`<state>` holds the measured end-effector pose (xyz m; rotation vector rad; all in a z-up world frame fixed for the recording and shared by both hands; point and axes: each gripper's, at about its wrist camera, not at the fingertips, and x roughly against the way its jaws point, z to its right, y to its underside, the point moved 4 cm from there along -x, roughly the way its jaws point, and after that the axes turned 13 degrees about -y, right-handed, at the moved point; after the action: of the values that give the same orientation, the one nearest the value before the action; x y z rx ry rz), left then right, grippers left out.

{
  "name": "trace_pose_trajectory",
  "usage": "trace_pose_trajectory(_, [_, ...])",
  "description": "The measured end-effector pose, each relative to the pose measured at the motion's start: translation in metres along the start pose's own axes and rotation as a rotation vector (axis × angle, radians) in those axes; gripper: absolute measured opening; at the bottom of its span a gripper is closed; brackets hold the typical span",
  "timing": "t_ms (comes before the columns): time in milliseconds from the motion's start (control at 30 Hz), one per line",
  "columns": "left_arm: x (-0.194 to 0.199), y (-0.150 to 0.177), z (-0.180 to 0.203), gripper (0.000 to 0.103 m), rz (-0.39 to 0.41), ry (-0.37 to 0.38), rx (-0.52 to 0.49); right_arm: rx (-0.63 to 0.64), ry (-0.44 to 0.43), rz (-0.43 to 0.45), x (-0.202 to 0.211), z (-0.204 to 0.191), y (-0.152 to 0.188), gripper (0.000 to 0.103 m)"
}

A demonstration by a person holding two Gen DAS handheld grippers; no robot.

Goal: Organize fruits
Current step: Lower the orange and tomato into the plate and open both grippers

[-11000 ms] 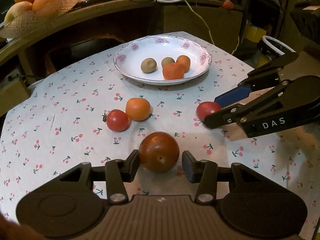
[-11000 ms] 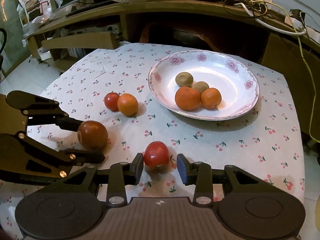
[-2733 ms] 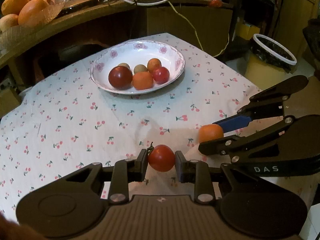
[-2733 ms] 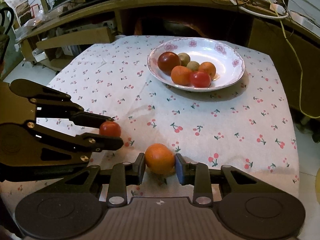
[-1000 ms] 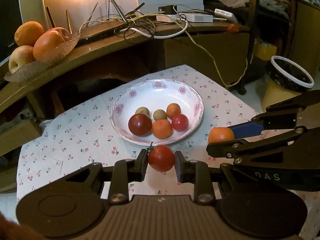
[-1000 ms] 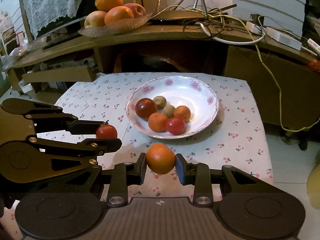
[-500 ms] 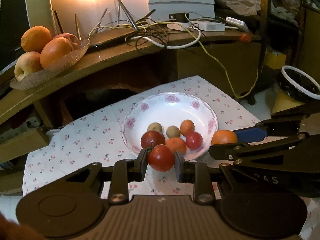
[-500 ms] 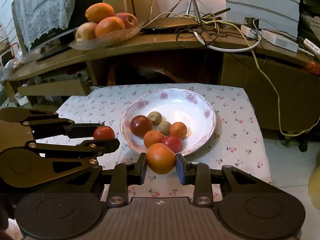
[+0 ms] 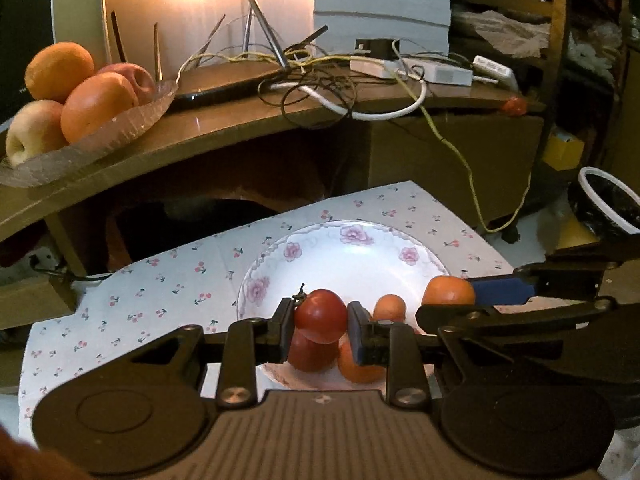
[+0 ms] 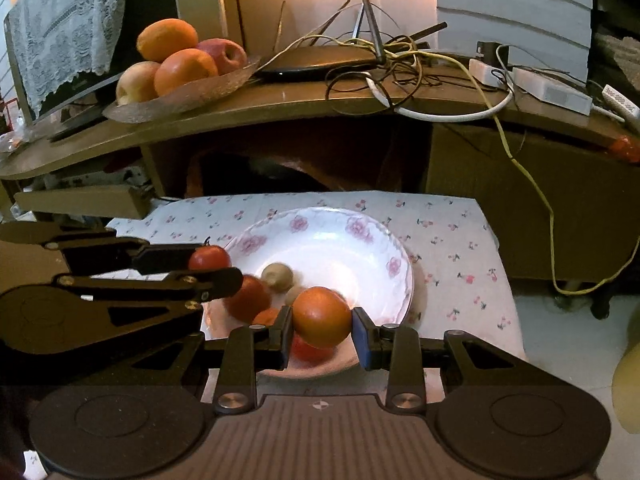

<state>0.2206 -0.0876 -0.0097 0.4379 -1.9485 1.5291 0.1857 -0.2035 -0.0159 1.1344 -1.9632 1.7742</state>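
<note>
Left gripper [image 9: 321, 332]: matte black body, ribbed grey-brown centre panel with a small cross mark, round embossed disc on either side, two silver screw heads at the finger bases; black linkage arms. Right gripper [image 10: 322, 332]: same build, one finger pad [image 10: 361, 334] blue, the other black. Seen from the left wrist camera, its side linkage shows small silver rivets.

The round white flowered plate [image 10: 396, 256] sits on the cherry-print tablecloth [image 10: 452, 240], with small fruits [image 10: 276, 276] in it; the wooden shelf [image 10: 280, 108] is behind.
</note>
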Motion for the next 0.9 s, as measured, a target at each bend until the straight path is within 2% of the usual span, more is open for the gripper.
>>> trace_pose_trajectory(267, [-0.032, -0.005, 0.004, 0.033, -0.023, -0.004, 0.000, 0.012, 0.022, -0.026, -0.024, 0.015, -0.008, 0.034])
trace_pose_trajectory(567, [-0.050, -0.007, 0.001, 0.033, -0.045, -0.008, 0.008, 0.028, 0.032, -0.039, -0.043, 0.024, -0.014, 0.034])
trace_pose_trajectory(900, [-0.063, -0.012, -0.001, 0.033, -0.059, 0.003, 0.033, 0.021, 0.007, -0.033, -0.051, 0.032, -0.019, 0.035])
